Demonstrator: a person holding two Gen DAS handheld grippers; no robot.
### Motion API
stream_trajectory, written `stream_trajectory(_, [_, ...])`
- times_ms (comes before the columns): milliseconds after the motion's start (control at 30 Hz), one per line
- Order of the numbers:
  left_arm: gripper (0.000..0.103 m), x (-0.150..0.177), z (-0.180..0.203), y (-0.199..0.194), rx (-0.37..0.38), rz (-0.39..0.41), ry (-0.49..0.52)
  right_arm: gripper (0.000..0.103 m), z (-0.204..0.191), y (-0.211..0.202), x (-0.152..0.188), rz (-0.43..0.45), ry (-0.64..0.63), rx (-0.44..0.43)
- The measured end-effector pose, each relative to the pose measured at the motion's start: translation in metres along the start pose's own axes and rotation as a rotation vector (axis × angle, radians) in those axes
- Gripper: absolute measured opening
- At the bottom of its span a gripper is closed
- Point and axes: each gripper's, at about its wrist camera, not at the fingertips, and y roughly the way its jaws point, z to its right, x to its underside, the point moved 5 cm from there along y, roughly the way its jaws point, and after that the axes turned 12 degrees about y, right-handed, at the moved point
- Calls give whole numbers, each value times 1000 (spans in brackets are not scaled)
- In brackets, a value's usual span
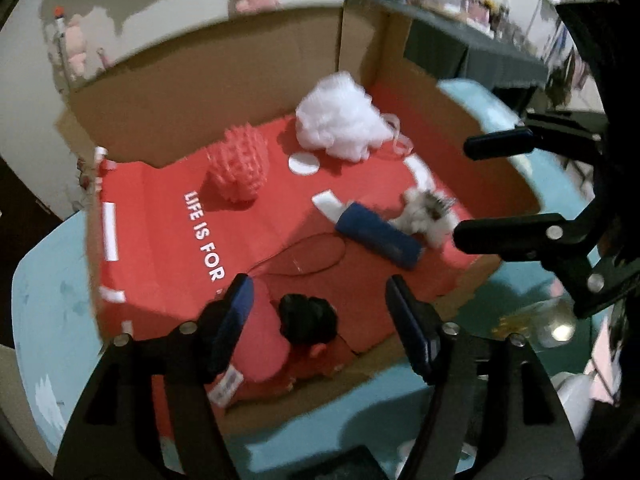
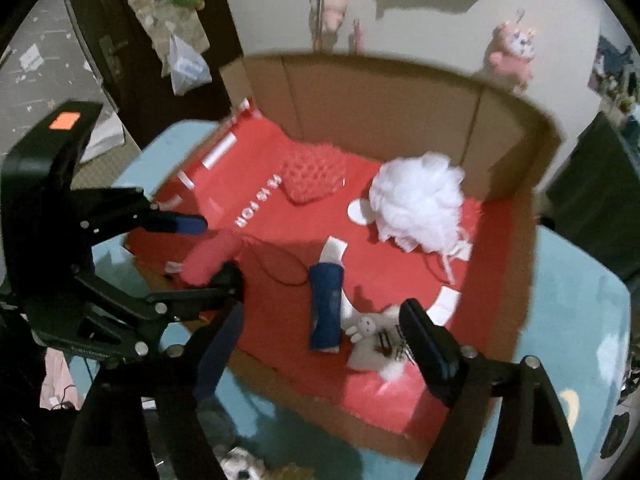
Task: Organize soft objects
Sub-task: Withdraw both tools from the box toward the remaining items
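An open cardboard box (image 1: 192,96) lined with red printed paper (image 1: 168,216) holds soft things. A white bath pouf (image 1: 340,118) lies at the back, also in the right wrist view (image 2: 420,204). A pink knobbly ball (image 1: 238,162) (image 2: 314,174) sits left of it. A blue roll (image 1: 378,236) (image 2: 328,306) lies beside a small white plush (image 1: 430,210) (image 2: 374,334). A pink plush with a black head (image 1: 306,318) (image 2: 210,258) lies at the near edge. My left gripper (image 1: 320,312) is open above the pink plush. My right gripper (image 2: 320,340) is open above the blue roll.
The box stands on a light blue table (image 1: 48,312). Pink plush toys (image 2: 514,54) hang on the wall behind. A dark shelf with small items (image 1: 460,28) stands at the right. A clear round object (image 1: 556,320) lies on the table right of the box.
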Motion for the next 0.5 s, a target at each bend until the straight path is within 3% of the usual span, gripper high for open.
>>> stream_trajectory(167, [80,4,12,-46,-15,140,-48,98,-14,-60,12,132,-9,20])
stream_trajectory(500, [90,36,46,-154,-24,443,-141,103,-60,-160,67,386,-51,52])
